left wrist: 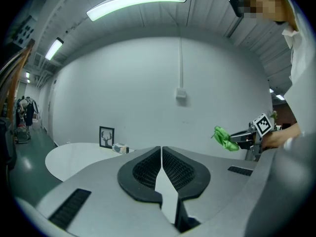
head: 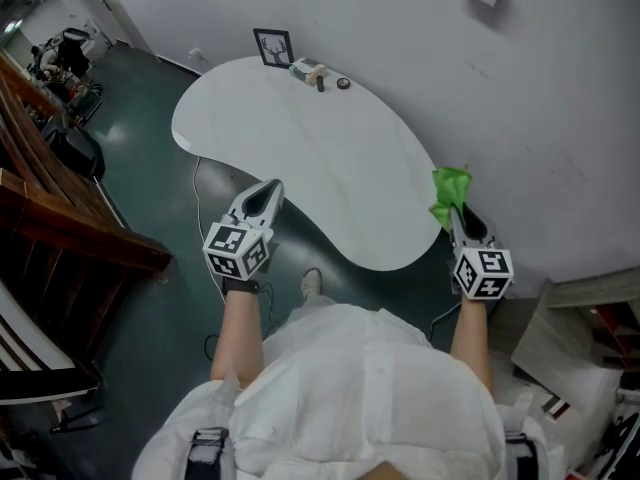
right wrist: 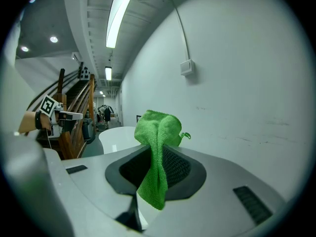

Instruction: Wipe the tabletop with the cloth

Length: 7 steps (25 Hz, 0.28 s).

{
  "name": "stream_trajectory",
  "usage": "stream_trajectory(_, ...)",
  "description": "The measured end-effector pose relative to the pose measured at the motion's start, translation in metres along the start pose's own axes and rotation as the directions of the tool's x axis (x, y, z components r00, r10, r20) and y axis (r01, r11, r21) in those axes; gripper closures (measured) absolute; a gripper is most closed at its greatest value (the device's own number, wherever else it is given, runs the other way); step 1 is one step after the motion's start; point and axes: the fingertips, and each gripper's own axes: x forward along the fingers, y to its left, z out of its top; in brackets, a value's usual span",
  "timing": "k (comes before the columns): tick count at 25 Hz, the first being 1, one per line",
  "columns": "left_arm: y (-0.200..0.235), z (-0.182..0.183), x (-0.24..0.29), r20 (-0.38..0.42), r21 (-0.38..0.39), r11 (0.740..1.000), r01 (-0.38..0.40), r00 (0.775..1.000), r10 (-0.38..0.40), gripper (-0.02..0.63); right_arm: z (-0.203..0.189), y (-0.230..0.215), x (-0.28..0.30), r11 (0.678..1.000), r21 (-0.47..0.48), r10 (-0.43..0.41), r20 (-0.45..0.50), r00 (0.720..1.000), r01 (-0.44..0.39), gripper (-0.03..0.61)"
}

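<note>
A green cloth (head: 449,192) is pinched in my right gripper (head: 456,213), which hangs at the right end of the white curved tabletop (head: 310,158). The right gripper view shows the cloth (right wrist: 157,152) bunched above the jaws and trailing down between them. My left gripper (head: 270,190) is shut with nothing in it, over the table's near edge to the left. The left gripper view has its jaws pressed together (left wrist: 161,152), with the cloth (left wrist: 225,138) and the right gripper off to the right.
At the table's far edge stand a framed deer picture (head: 273,47), a small box (head: 307,71) and a small round dark object (head: 343,83), against the white wall (head: 500,98). A wooden stair rail (head: 60,218) runs at left. A cable (head: 200,238) lies on the dark floor.
</note>
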Motion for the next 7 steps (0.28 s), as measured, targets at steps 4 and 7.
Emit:
stream_trajectory(4,-0.0006,-0.0012,-0.0053,0.002,-0.004,1.000,-0.012,1.000,0.012,0.594,0.0010,-0.0007,-0.0031,1.000,-0.005,0.002,0.004,1.000,-0.002,0.509)
stream_trajectory(7,-0.0023,-0.0010,-0.0092,0.005,-0.003,1.000,-0.018,1.000,0.018,0.595,0.0019,-0.0006,-0.0060,1.000,-0.011,0.002,0.007,1.000,-0.002,0.509)
